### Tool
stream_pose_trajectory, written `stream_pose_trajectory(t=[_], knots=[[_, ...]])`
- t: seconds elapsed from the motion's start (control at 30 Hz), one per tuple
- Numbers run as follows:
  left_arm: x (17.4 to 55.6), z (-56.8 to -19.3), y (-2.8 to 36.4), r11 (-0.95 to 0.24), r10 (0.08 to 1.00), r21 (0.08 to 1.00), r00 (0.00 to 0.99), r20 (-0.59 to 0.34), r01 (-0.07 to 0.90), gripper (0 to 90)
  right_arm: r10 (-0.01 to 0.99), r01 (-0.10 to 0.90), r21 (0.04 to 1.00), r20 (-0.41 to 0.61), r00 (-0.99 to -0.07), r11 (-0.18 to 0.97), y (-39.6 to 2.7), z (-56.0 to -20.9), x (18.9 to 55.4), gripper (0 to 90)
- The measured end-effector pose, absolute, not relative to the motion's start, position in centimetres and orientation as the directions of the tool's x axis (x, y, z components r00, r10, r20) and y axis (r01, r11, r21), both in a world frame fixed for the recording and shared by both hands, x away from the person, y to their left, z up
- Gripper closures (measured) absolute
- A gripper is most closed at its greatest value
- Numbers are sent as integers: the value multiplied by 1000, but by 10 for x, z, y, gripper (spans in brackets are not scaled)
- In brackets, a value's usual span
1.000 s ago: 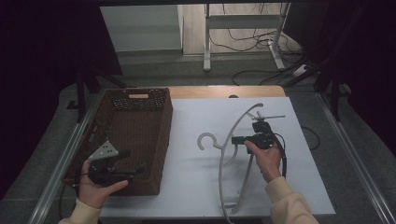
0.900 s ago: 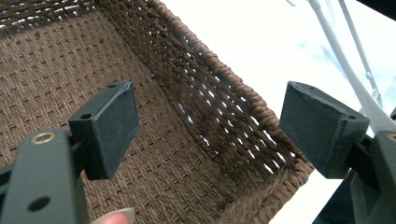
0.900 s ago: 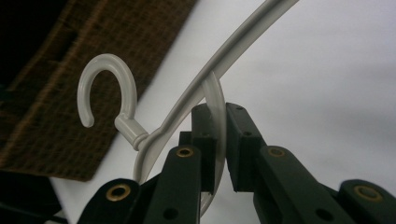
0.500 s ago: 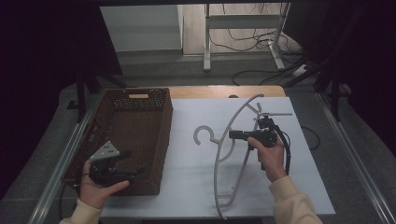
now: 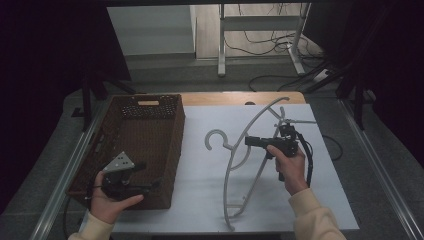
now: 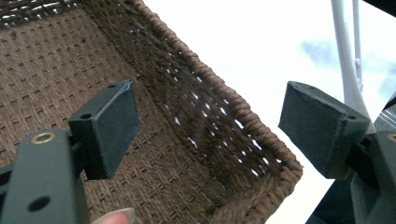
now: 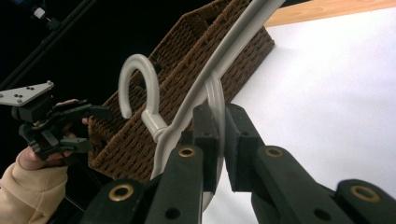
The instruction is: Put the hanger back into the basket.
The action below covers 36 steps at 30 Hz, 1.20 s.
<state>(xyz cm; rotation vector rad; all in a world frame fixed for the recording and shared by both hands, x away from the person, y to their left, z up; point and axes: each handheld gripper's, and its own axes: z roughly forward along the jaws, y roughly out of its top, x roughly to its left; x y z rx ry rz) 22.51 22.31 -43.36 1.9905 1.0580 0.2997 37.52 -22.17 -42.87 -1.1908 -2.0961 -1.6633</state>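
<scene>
High view, right gripper [image 5: 252,141] clamping white hanger [image 5: 235,170], unlabelled wicker basket [image 5: 150,120]

One white hanger [image 5: 250,160] stands on the table [image 5: 330,200]. One brown woven basket [image 5: 145,135] sits on it too. Two claws are in view, one left claw [image 5: 147,176] and one right claw [image 5: 250,141], each carried in one of two hands.
</scene>
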Motion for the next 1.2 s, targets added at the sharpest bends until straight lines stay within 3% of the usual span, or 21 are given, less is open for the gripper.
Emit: stream_pose_trajectory(t=[0.8,1.2], knots=[[246,-417,153,-347,660,781,727,-190,519,208,348,663,748,626,-697,-19,-218,-411,367,851],[267,-421,109,-323,573,775,764,-297,543,239,319,654,756,628,-710,-34,-214,-408,364,850]])
